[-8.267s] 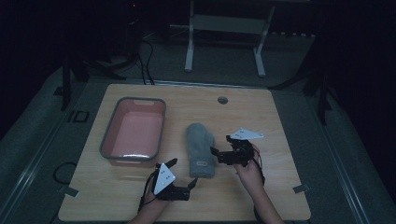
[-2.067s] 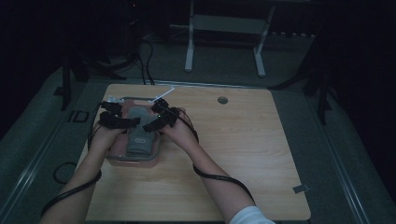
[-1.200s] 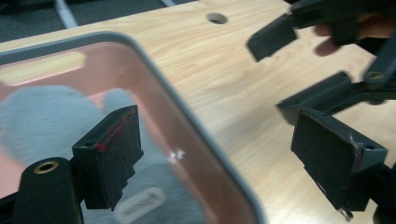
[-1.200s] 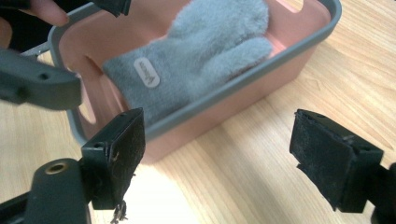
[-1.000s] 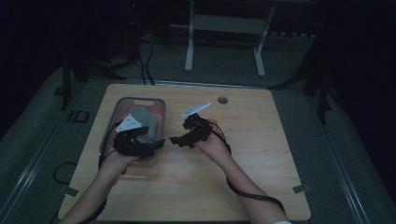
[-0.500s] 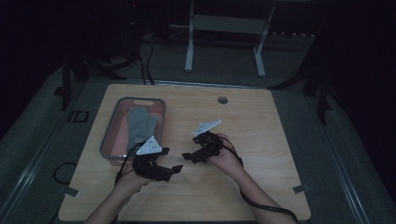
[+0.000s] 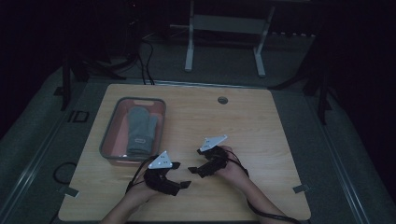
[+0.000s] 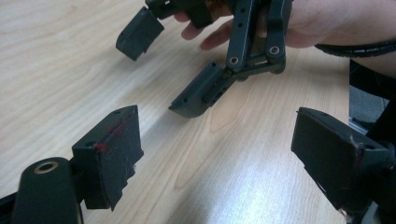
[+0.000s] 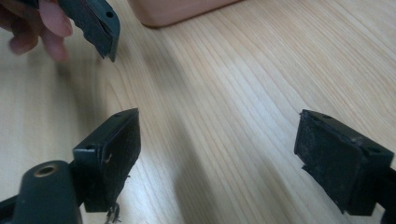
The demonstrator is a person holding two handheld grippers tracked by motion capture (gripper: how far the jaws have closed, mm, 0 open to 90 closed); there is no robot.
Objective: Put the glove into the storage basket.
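Nearest the person, the left claw rests low over the front of the table, jaws wide apart and holding nothing; its own view shows bare wood between the two pads. Just beyond and to its right, the right claw stands likewise wide and empty, its tips turned toward the left claw, the two near but not touching. In the left gripper view the right claw appears ahead of the left jaws, its lower jaw close to the wood; whether it touches cannot be told.

Farther off, ahead and to the left of the left claw, sits the bin, a shallow tray with a grey rim and pink floor. Its near corner shows at the top of the right gripper view. Inside lies the mitten, grey, flat, cuff toward the claws and thumb to the right, well apart from both claws.

Judged by its look, the mitten is light, soft and limp knit: it will sag and fold when lifted, is neither fragile nor slippery, and should grip readily. The cuff end, nearest the claws and thickest, seems the best hold; a pinch there must gather the cloth without catching the bin wall.
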